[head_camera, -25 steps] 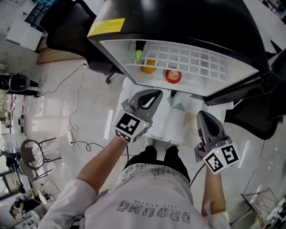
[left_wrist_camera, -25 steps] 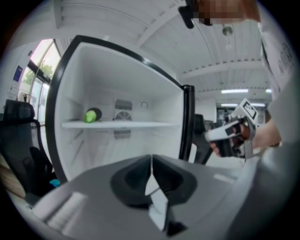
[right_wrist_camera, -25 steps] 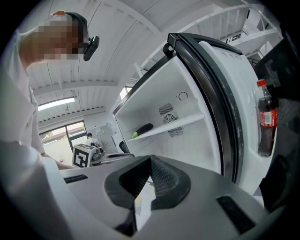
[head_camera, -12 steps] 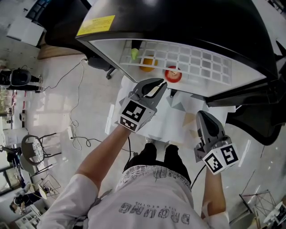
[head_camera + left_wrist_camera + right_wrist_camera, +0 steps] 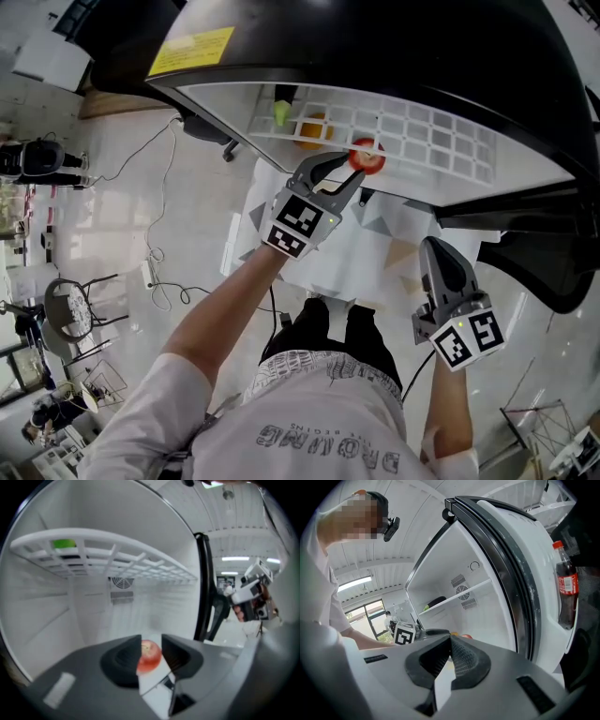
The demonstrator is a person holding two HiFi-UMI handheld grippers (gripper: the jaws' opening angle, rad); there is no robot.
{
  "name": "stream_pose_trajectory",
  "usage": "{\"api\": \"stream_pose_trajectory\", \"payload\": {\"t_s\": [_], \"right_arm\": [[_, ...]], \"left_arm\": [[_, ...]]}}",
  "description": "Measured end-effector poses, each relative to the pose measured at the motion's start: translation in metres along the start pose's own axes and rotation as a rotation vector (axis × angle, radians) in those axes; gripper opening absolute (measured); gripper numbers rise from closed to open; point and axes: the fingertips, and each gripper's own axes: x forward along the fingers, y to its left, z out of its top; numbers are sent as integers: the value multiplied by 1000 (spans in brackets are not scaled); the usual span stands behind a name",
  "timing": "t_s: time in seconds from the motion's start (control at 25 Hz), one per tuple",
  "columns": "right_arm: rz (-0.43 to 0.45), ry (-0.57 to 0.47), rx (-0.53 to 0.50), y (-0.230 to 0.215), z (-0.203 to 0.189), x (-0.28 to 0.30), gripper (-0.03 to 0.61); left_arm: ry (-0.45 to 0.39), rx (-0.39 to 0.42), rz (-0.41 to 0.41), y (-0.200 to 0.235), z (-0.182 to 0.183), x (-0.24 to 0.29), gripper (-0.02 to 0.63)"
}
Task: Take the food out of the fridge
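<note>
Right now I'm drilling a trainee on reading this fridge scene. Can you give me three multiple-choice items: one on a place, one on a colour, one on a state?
1. Where does the red fruit sit?
A) on top of the fridge
B) inside the fridge, below the white wire shelf
C) in the door rack

2. What colour is the cap of the bottle in the fridge door?
A) blue
B) white
C) red

3. How do the jaws of the left gripper stand?
A) apart
B) pressed together
C) clamped on a bottle

Answers:
1. B: the head view shows it through the shelf's grid.
2. C: the right gripper view shows a red cap.
3. A: the jaws have just been opening, and the red fruit shows in the gap with no pad pressing on it.
</note>
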Motion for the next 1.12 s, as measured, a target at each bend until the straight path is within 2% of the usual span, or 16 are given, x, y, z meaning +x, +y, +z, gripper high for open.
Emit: {"api": "stream_pose_trajectory", "payload": {"t_s": [0.88, 1.12], "right_arm": [[-24, 34, 34, -20, -17, -2, -12], [-25, 37, 44, -24, -21, -4, -12]], "left_arm": [[88, 22, -14, 7, -26, 45, 290], [139, 32, -27, 4, -38, 55, 330]]}}
